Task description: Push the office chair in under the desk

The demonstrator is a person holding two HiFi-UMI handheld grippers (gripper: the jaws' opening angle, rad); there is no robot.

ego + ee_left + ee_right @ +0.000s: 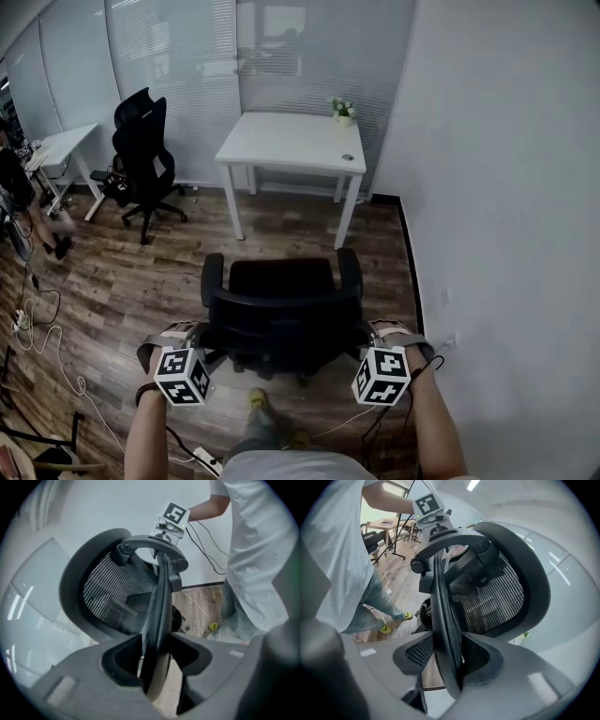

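- The office chair (281, 281) sits on the wood floor (141, 281) right in front of the person, seat facing the white desk (291, 141). There's a strip of bare floor between them, so it's lined up but nowhere near under yet.
- Left gripper (156, 665): jaws fairly wide and closed around the edge of the backrest (108, 592) frame, which fills the gap between them. Right gripper (449, 660) is the same on the opposite edge, with the rim wedged between its jaws. So it's a two-sided hold on the top of the back.
- Handling guess: it's a bulky chair but it's on casters, so it should roll easily on this floor — more steering than muscle.
- The plastic rim looks stiff, which makes it the right place to grab. The mesh panel would just give, so I'd stay off it.
- That frame looks smooth and curved, so the jaws could slide along it if the push goes uneven. Keep both sides pushing equally.
- Holding this high up, the backrest might recline a bit before the base moves.
- Watch the armrests (350, 272) — they have to pass between the desk legs and under the top, and I can't tell the clearance from here.
- The wall (506, 234) is close on the right, so casters veering that way would be annoying.
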